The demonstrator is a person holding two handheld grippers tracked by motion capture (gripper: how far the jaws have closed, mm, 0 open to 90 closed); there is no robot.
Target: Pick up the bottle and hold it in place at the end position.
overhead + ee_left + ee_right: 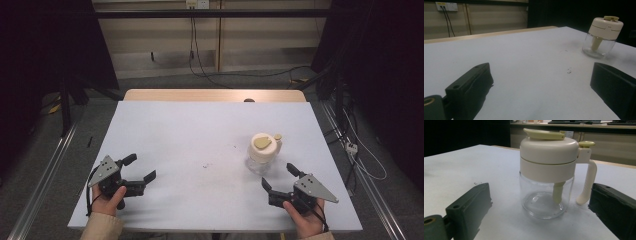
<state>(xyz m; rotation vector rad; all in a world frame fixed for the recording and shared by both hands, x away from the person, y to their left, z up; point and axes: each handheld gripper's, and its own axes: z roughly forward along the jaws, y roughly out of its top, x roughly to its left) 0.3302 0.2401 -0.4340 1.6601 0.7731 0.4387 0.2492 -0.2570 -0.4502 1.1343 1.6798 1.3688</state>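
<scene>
Pale blue-white rectangular surface (pixel 190 150): bare bar specks. Clear glass jar w/ cream plastic lid & side handle (pixel 263 150) upright at approx 3 o'clock of centre. Right gripper (pixel 280 179) just short of it, jaws wide, empty; left gripper (pixel 141 169) at 8 o'clock, same. Recommend: straddle lid squarely, avoid handle.

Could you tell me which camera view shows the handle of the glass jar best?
The right gripper view: the jar stands close, and its cream handle curves down the side in full. The high view shows the jar small from above, its handle hard to make out. The left gripper view has the jar far off.
</scene>
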